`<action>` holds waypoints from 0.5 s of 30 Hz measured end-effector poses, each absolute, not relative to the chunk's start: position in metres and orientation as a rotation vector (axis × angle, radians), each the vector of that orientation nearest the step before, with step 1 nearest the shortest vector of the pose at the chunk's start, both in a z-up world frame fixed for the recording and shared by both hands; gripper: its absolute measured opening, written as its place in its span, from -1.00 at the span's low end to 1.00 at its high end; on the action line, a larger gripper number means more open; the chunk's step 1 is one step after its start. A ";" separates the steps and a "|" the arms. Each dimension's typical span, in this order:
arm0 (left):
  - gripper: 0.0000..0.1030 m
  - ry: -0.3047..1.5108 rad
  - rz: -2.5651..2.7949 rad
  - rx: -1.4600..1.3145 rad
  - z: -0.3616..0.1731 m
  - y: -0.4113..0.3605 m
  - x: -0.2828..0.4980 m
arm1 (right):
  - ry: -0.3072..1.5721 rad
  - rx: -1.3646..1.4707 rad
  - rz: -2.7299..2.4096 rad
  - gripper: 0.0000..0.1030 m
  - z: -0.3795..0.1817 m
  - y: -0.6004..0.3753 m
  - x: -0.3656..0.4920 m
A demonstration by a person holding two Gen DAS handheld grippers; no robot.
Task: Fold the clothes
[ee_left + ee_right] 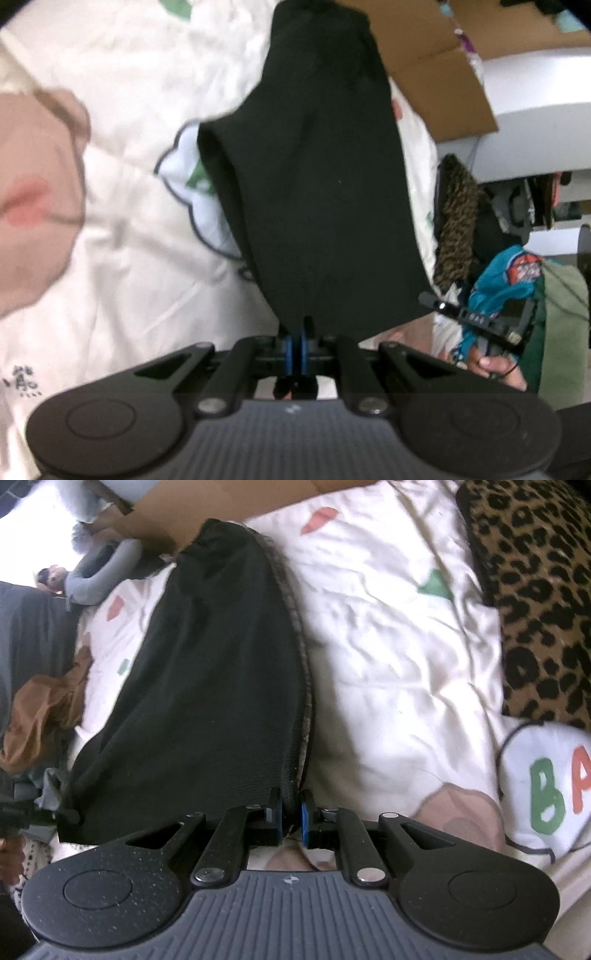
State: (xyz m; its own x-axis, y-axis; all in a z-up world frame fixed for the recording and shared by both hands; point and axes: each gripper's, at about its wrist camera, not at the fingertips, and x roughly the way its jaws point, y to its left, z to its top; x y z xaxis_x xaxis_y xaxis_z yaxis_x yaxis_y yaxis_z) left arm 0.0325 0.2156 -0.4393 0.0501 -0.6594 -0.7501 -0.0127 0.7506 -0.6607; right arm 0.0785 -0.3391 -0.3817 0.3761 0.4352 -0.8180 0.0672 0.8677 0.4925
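Pinching one edge of a soft black cloth garment (317, 206), the left gripper (296, 345) is pressing its blue pads together on the fabric. The right gripper (291, 812) is nipping another edge of it (207, 686), along a grey seam, with its pads tight on the cloth.

The garment is hanging stretched out between the two tools, above a crumpled white bed sheet with coloured shapes (388, 646). Its far end is sloping down toward the sheet.

The folding looks like it is only starting. The garment is being held up and spread, and no neat fold is showing yet. It has yet to be laid flat and folded over.

Other clothes are waiting nearby: a leopard-print fabric (535, 602), a soft pink piece (37, 192) and a brown crumpled one (40, 709).

Farther off, a brown cardboard box (443, 77) is standing open. I cannot tell what is in it.
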 end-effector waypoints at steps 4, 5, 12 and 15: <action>-0.91 1.499 -0.518 -0.582 -0.468 0.205 0.031 | 1.191 0.477 0.226 -0.85 -0.388 -0.345 0.076; -0.91 1.505 -0.513 -0.582 -0.473 0.204 0.031 | 1.195 0.479 0.224 -0.85 -0.388 -0.346 0.077; -0.91 1.515 -0.495 -0.573 -0.482 0.207 0.034 | 1.185 0.474 0.230 -0.36 -0.389 -0.345 0.082; -0.91 1.512 -0.484 -0.566 -0.482 0.205 0.035 | 1.155 0.494 0.231 -0.18 -0.386 -0.350 0.086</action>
